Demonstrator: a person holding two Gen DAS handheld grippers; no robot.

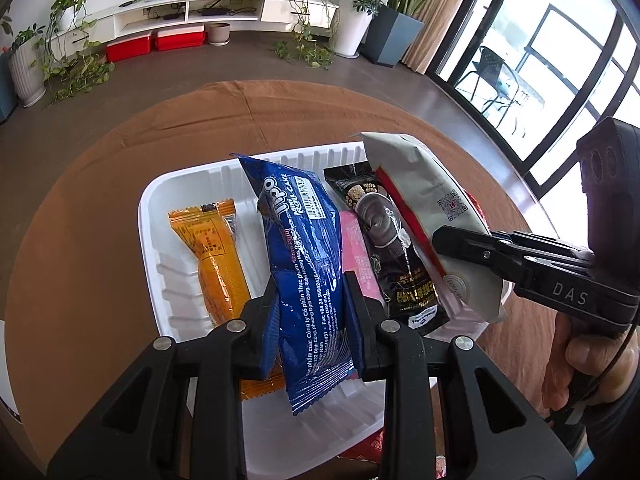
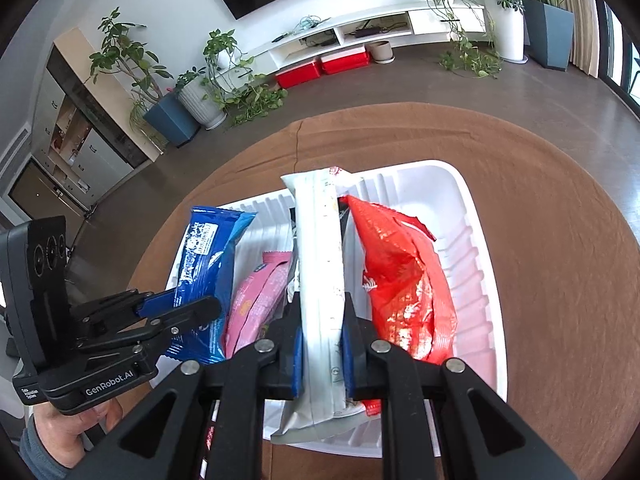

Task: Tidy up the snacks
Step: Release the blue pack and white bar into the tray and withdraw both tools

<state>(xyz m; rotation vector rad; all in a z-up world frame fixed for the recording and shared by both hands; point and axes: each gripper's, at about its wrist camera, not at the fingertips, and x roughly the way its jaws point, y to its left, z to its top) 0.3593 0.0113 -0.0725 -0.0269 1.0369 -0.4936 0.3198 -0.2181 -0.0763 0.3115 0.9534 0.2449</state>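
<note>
A white plastic tray (image 1: 192, 184) sits on the brown tablecloth (image 1: 100, 184); it also shows in the right wrist view (image 2: 476, 240). My left gripper (image 1: 312, 300) is shut on a blue Tipo cake packet (image 1: 300, 232) and holds it over the tray; the packet also shows in the right wrist view (image 2: 204, 264). My right gripper (image 2: 320, 320) is shut on a white packet (image 2: 320, 248), held on edge over the tray, which also shows in the left wrist view (image 1: 424, 200). In the tray lie an orange packet (image 1: 212, 256), a black packet (image 1: 396, 256), a pink packet (image 2: 256, 300) and a red packet (image 2: 404, 280).
The round table's edge curves around the tray, with dark floor beyond (image 1: 280, 64). Potted plants (image 2: 192, 96), red boxes (image 2: 320, 66) and a white low shelf (image 1: 224, 12) stand along the far wall. A window and a balcony chair (image 1: 496, 76) are at the right.
</note>
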